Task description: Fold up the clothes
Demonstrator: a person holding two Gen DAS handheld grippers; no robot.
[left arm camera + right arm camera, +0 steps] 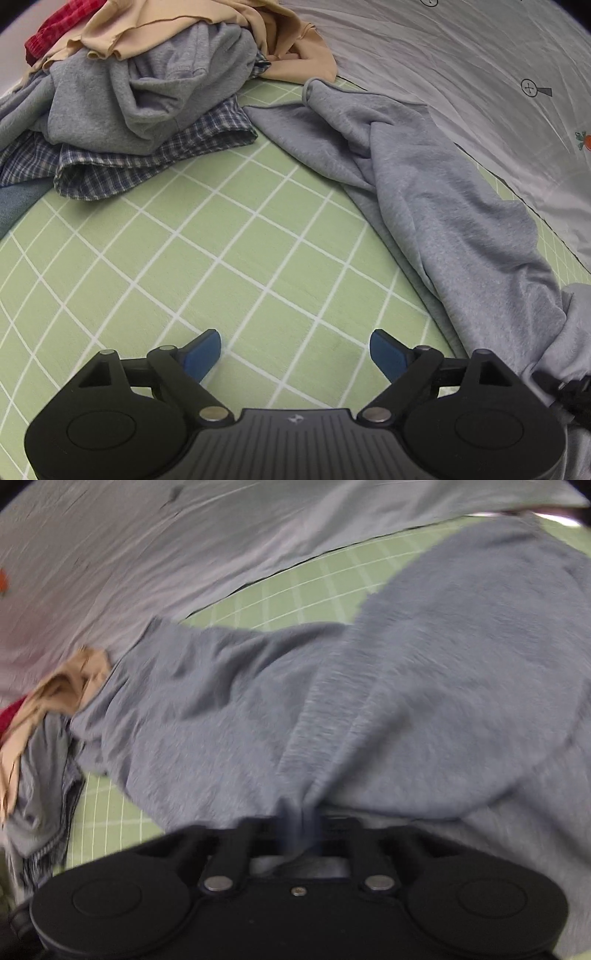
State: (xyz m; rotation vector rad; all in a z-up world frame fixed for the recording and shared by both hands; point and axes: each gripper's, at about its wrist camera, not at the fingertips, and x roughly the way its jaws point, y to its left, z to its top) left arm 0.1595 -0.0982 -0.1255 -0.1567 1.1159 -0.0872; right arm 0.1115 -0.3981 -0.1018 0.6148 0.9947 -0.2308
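Note:
A long grey sweatshirt-like garment point(443, 206) lies stretched along the right side of the green grid mat point(221, 258). My left gripper point(295, 350) hovers over bare mat beside it, wide open, with nothing between its blue pads point(203, 354). In the blurred right wrist view the same grey garment point(406, 683) fills the frame. My right gripper point(301, 823) is shut on a bunched fold of it, and the cloth pulls into creases that run to the jaws. The fingertips are hidden in the fabric.
A heap of clothes point(147, 92) sits at the mat's far left: a grey top, a blue plaid shirt point(129, 166), a beige piece point(166, 22) and a red one point(55, 29). A pale wrinkled sheet point(461, 55) borders the mat on the far side.

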